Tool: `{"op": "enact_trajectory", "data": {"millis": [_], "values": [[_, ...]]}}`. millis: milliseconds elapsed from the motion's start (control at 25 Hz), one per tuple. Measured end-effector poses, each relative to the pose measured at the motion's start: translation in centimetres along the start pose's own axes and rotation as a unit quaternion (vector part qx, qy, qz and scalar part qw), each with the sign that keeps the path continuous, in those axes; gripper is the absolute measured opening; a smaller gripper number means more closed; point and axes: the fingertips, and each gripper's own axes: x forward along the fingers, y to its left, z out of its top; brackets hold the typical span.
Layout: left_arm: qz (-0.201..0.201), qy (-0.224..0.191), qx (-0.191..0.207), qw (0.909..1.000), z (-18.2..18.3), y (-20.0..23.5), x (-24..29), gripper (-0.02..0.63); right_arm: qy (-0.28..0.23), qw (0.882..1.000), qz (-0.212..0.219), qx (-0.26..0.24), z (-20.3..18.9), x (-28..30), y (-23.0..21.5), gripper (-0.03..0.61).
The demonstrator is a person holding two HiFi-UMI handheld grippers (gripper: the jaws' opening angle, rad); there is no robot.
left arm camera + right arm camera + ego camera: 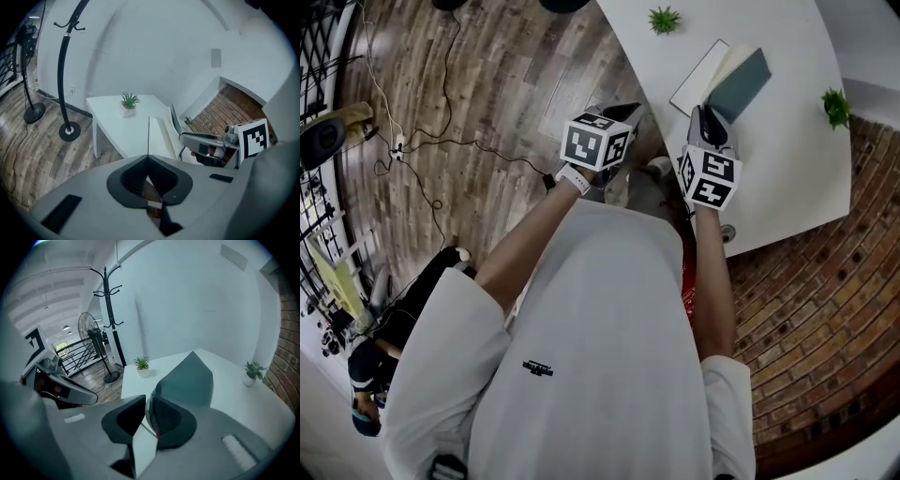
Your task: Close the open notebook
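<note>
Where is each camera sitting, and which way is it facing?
Head view: on the person's head, looking steeply down at the table and notebook; shirt, both arms, left gripper and right gripper show.
Left gripper view: rides the left gripper, looking along its shut jaws across the table; the right gripper shows at right.
Right gripper view: rides the right gripper, looking along jaws closed on the notebook's teal cover; the left gripper shows at left.
Shared: both gripper views catch the same small plant.

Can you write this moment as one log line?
right tongs: shut on notebook cover, raised | left tongs: shut, empty | task: not done yet
</note>
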Motion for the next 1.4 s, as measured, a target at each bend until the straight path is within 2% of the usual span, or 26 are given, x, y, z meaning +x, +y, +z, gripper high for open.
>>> {"op": "enact_trajectory", "data": {"millis": [640, 960, 1160, 1400], "values": [[0.009, -0.003, -0.014, 0.9999, 0.0, 1.4, -0.6, 0.005, 0.053, 0.998, 0.026, -0.007, -2.8, 4.4, 1.7, 0.075], [0.008, 0.001, -0.017, 0.9998, -0.3, 1.8, -1.2, 0.005, 0.096, 0.995, 0.032, 0.025, -4.3, 6.8, 2.3, 0.089], [0.01, 0.003, -0.013, 0.9999, -0.6, 2.3, -1.3, 0.005, 0.096, 0.994, 0.032, 0.042, -4.7, 7.5, 2.4, 0.1], [0.013, 0.004, -0.01, 0.9999, -1.9, 2.2, -1.6, 0.005, 0.099, 0.992, 0.054, 0.049, -4.9, 6.7, 2.8, 0.122]]}}
